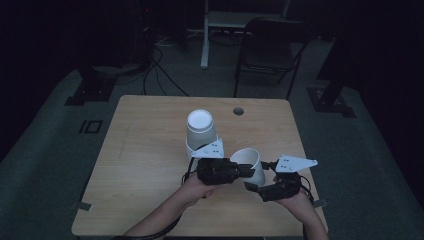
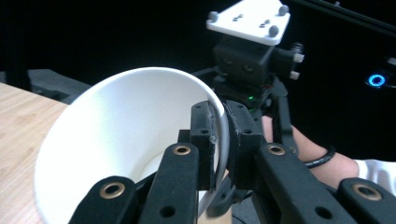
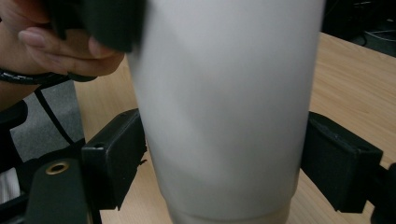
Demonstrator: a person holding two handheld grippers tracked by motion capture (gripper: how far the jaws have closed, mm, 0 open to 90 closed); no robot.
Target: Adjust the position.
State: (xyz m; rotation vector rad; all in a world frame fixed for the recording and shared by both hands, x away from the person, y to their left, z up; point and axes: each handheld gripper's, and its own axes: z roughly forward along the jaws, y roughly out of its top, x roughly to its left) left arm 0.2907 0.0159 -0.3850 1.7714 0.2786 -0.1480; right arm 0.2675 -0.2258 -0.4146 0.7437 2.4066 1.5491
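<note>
Cup partly cut off, soft focus
Right gripper view: white cup [image 3: 224,107] blurred, its rim beyond the top edge; whether the right claw [image 3: 224,163] pads touch its wall is unclear.

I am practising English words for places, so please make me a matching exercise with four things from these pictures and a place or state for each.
Things:
1. upright cup
2. upside-down cup
3. left gripper
4. right gripper

Places or states:
a. jaws on either side of the upright cup's lower wall
b. stands mouth down near the table's middle
c. pinches the upright cup's rim
d. mouth up, between the two grippers

Pairs: 1-d, 2-b, 3-c, 4-a
</note>
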